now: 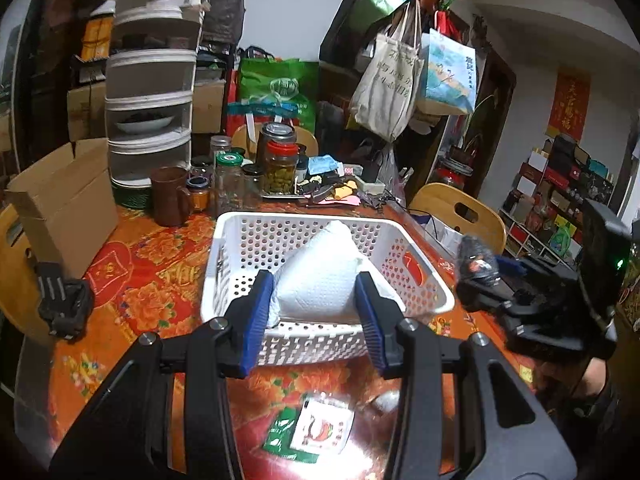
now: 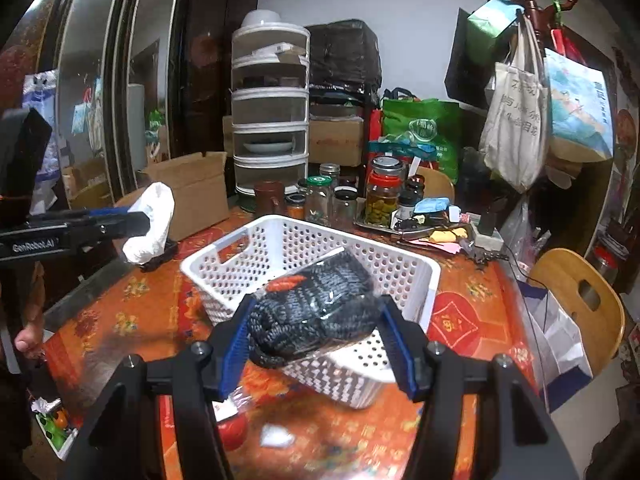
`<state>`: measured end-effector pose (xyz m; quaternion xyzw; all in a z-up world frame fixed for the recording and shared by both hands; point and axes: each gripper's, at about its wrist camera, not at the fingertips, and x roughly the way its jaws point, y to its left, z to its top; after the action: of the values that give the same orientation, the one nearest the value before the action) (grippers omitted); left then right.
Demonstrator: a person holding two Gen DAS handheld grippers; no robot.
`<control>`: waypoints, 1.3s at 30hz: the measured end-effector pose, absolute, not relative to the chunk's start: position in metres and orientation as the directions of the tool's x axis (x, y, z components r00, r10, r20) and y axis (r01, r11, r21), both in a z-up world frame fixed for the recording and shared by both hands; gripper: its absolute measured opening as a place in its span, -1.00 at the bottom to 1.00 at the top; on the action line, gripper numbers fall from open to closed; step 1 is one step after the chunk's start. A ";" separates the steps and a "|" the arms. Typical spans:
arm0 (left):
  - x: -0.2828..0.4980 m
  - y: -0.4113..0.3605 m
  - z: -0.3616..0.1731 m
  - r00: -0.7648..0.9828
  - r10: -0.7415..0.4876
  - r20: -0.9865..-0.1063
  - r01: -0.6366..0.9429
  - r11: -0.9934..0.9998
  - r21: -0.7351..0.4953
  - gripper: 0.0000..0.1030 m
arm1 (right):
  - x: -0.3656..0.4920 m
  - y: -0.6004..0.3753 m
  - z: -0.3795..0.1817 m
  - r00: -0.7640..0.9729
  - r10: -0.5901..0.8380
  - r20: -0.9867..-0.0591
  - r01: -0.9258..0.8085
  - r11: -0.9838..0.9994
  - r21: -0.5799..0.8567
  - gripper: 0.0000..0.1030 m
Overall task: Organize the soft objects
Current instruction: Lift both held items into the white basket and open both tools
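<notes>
Two claws, each partly closed on one soft item. Left claw (image 1: 316, 300) grips a white padded packet (image 1: 320, 276) between its blue pads. Right claw (image 2: 316, 336) grips a dark knitted bundle in clear wrap (image 2: 316, 308). Both items are held above the near edge of one white perforated basket (image 2: 400, 268) on the worktop (image 1: 160, 276). Far side: several glass jars (image 1: 280, 164).

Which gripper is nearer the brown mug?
Left. The left gripper, shut on the white pack, is on the basket's mug side; the right gripper, holding the dark knit bundle, is on the far side.
</notes>
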<state>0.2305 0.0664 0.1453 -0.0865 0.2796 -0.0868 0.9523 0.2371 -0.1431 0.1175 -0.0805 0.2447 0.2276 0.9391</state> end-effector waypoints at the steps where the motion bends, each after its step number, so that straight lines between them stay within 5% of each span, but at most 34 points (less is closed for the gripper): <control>1: 0.243 0.065 0.146 0.821 -0.207 -0.533 0.110 0.972 -0.208 -0.23 | 0.245 -0.139 0.117 0.777 0.372 -0.507 -0.461 0.886 -0.057 0.16; 14: 0.385 0.053 0.073 0.636 -0.146 -0.758 -0.003 0.982 -0.191 -0.23 | 0.360 -0.096 0.059 0.583 0.185 -0.791 -0.417 0.904 -0.095 0.16; 29: 0.414 0.047 0.030 0.568 -0.127 -0.813 -0.014 0.986 -0.164 -0.22 | 0.390 -0.079 0.026 0.499 0.084 -0.863 -0.406 0.902 -0.147 0.17; 39: 0.416 0.045 0.029 0.585 -0.162 -0.794 0.003 0.980 -0.198 -0.22 | 0.388 -0.088 0.036 0.550 0.113 -0.827 -0.378 0.917 -0.126 0.38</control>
<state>0.4163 0.0455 0.0290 -0.0877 0.4529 -0.0466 0.8860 0.3882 -0.0883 0.0358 -0.1463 0.4528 0.1412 0.8681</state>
